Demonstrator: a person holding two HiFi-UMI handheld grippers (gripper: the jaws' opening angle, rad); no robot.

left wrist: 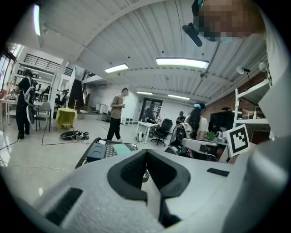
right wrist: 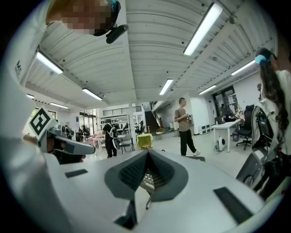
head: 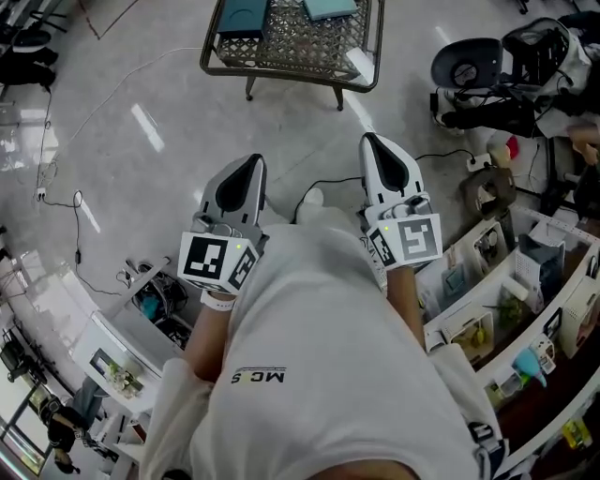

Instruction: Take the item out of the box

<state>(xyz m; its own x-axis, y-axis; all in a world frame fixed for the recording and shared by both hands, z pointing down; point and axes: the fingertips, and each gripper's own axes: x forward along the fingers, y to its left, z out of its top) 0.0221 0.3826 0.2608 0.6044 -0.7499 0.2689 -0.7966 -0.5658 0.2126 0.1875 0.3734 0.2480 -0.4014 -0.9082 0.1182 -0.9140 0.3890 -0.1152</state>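
A wire-mesh table [head: 300, 52] stands on the floor ahead of me, well beyond both grippers. On it sit a dark box [head: 242, 17] and a flat teal item [head: 328, 7]. The left gripper view shows the same dark box [left wrist: 96, 152] and teal item [left wrist: 122, 149] on the table. My left gripper [head: 251, 164] and right gripper [head: 373, 142] are held close to my chest, pointing forward. Each has its jaws meeting at the tips with nothing between them. The left gripper [left wrist: 146, 153] and the right gripper [right wrist: 148, 153] both fill the lower half of their own views.
Shelving [head: 511, 300] with small items runs along my right. A cart [head: 155, 300] stands at my lower left. Cables [head: 66, 202] lie on the grey floor. Chairs and gear [head: 497, 70] crowd the upper right. A person [left wrist: 117, 113] stands farther back in the hall.
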